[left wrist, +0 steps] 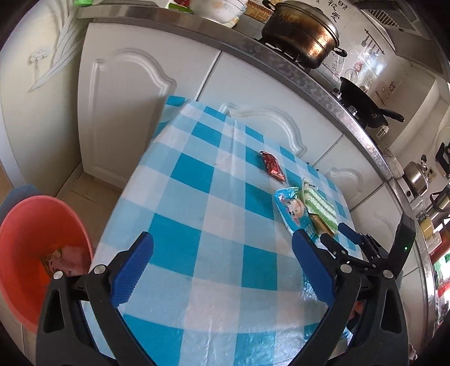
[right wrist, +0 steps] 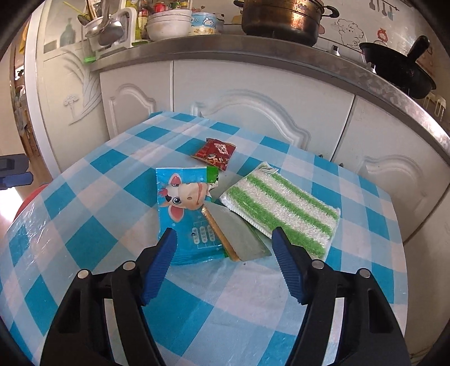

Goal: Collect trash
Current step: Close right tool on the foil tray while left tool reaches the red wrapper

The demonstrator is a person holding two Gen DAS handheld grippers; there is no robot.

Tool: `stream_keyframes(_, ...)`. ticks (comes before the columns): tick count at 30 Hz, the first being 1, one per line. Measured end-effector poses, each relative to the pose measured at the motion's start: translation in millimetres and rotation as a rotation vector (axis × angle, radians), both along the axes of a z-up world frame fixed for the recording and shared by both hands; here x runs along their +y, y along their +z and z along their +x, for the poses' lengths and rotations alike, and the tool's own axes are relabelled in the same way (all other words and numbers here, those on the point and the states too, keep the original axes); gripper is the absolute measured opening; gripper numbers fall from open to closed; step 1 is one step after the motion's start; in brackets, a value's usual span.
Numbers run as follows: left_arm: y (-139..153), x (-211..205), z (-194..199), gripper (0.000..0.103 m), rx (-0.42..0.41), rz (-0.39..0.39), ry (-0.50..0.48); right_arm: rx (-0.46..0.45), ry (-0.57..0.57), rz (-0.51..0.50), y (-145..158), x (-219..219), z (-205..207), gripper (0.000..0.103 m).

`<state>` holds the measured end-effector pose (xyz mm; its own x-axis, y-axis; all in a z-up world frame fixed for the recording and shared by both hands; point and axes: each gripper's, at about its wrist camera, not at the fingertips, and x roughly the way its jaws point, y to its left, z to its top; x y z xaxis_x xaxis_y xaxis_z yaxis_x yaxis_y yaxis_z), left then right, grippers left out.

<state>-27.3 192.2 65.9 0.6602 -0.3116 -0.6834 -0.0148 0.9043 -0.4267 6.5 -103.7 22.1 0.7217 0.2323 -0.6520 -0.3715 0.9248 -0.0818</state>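
A blue cow-print wrapper (right wrist: 185,208) lies on the blue checked table (right wrist: 84,225), with a flat silver and gold packet (right wrist: 236,233) overlapping its right edge. Behind them lies a red wrapper (right wrist: 215,153). My right gripper (right wrist: 224,233) is open just above the table, its fingers either side of the packet's near end without pressing on it. My left gripper (left wrist: 222,239) is open over the bare cloth with nothing between its fingers. From the left wrist view, the blue wrapper (left wrist: 292,208), red wrapper (left wrist: 273,166) and right gripper (left wrist: 339,235) sit to the right.
A green-striped cloth (right wrist: 281,208) lies right of the packet. An orange basin (left wrist: 33,239) on the floor left of the table holds a wrapper (left wrist: 63,259). White cabinets (right wrist: 253,107) stand behind the table, under a counter with a metal pot (right wrist: 281,19) and black wok (right wrist: 399,70).
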Motion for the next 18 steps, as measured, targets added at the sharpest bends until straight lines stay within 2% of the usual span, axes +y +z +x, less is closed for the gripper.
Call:
stream_keyframes(4,4,-25,31,0.099,-0.018,0.001,-0.054,-0.001,-0.001,0.008,-5,-5,9,0.054)
stream_keyframes(7,4,-44,55,0.099,-0.023,0.031,-0.081,-0.002,-0.004,0.039,-5,-10,13,0.040)
stream_keyframes(9,2,-57,73,0.099,-0.018,0.042,-0.100,0.003,0.000,0.068,-3,-13,14,0.028)
stream_keyframes(14,1,-87,109,0.099,-0.030,0.094,-0.151,0.005,-0.006,0.117,-2,-21,12,0.019)
stream_keyframes(18,-7,-116,142,0.099,-0.001,0.148,-0.204,0.011,-0.012,0.219,0,-36,7,0.011)
